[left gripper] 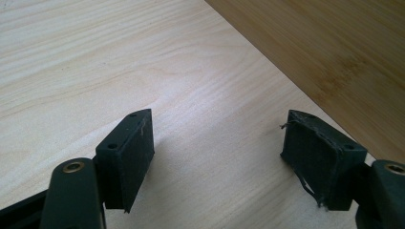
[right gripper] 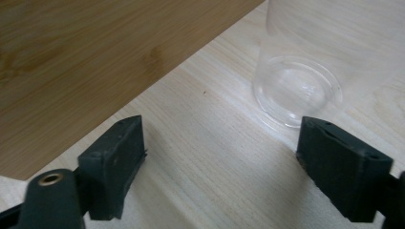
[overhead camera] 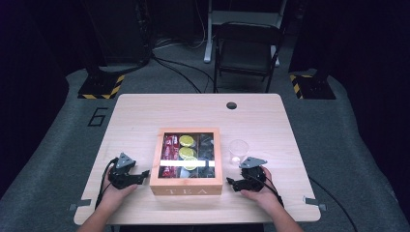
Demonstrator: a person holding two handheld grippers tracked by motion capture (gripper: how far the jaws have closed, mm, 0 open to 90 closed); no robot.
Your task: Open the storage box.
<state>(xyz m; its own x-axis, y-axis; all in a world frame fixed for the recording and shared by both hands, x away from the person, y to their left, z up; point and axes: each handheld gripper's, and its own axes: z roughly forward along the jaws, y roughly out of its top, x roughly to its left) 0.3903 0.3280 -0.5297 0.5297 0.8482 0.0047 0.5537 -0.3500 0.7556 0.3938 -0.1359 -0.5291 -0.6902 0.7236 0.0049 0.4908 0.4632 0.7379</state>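
Pale wooden table (overhead camera: 135, 111): the tea box (overhead camera: 186, 186) sits lower centre with lid closed, left gripper (overhead camera: 143, 175) and right gripper (overhead camera: 231, 183) flanking it, jaws apart — we judge lid-opening comes next.

The left gripper (left gripper: 217, 152) hung low over the pale wooden tabletop (left gripper: 119, 62), its two black jaws spread wide with bare wood between them. A darker, bamboo-grained wooden box wall (left gripper: 325, 43) ran slantwise across the upper right corner, just beyond the right-hand jaw. That jaw's pad (left gripper: 310, 157) was frayed along its edge, and the other pad (left gripper: 136, 152) stood well apart from the wall.
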